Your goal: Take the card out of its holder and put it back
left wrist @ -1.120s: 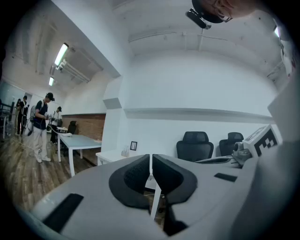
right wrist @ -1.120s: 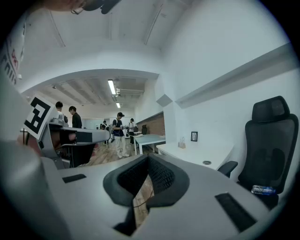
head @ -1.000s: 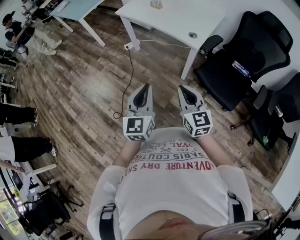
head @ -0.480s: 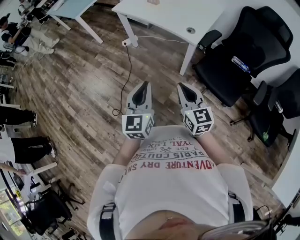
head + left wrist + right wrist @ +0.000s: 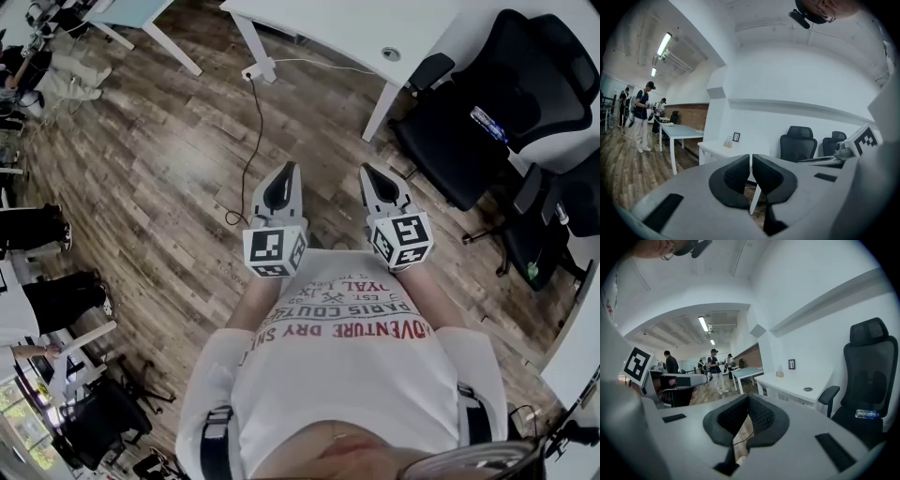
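I hold both grippers close in front of my chest, pointing at a white desk [image 5: 356, 28]. The left gripper [image 5: 284, 170] is shut with nothing between its pads [image 5: 736, 173]. Beside it, the right gripper [image 5: 367, 172] is shut and empty too. In the left gripper view a small clear holder [image 5: 727, 141] and a little black frame [image 5: 736, 137] stand on the desk [image 5: 717, 149], well away from the gripper [image 5: 751, 157]. The right gripper view shows the same holder [image 5: 779, 371] and frame [image 5: 791, 363] beyond its gripper [image 5: 748, 399]. No card can be made out at this distance.
Black office chairs [image 5: 487, 112] stand to the right of the desk. A black cable [image 5: 253, 141] runs over the wooden floor from a power strip [image 5: 253, 72]. Several people [image 5: 642, 115] stand by other tables [image 5: 679, 133] at the left.
The desk has slid toward the top edge of the head view, and the small holder on it has left that view. Both grippers stay side by side, shut.
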The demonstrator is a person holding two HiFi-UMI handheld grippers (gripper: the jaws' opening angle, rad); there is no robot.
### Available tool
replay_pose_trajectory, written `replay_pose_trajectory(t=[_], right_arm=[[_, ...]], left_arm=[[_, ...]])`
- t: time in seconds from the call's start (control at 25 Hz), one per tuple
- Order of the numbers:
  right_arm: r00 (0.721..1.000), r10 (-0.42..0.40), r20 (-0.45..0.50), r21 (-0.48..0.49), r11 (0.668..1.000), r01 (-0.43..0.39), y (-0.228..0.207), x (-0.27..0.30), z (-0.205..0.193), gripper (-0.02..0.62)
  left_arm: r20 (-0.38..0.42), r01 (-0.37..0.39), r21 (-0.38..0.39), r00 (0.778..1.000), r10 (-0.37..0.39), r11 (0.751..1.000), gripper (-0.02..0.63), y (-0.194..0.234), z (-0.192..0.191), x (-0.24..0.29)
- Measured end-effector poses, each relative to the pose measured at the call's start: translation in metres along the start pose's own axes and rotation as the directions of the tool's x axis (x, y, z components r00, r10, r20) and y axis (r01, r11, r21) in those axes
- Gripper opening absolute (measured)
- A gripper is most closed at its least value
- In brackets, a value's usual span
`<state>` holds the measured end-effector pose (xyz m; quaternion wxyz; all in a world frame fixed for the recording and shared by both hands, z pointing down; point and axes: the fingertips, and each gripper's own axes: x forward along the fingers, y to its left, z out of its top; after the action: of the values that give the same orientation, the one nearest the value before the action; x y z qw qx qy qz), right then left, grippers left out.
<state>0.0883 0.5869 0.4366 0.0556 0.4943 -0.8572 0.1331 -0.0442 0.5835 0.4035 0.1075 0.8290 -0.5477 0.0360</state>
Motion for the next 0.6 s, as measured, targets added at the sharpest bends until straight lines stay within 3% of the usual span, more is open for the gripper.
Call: replay_pose_trajectory(t=[0.6], right_arm=[[0.997, -0.070, -0.036, -0.003, 0.998, 0.070, -0.014, 0.204, 0.060, 0.025]], left_arm=[[-0.016, 0.118, -0.010, 0.993, -0.118, 0.993, 0.038, 0.159, 0.066, 0.160]])
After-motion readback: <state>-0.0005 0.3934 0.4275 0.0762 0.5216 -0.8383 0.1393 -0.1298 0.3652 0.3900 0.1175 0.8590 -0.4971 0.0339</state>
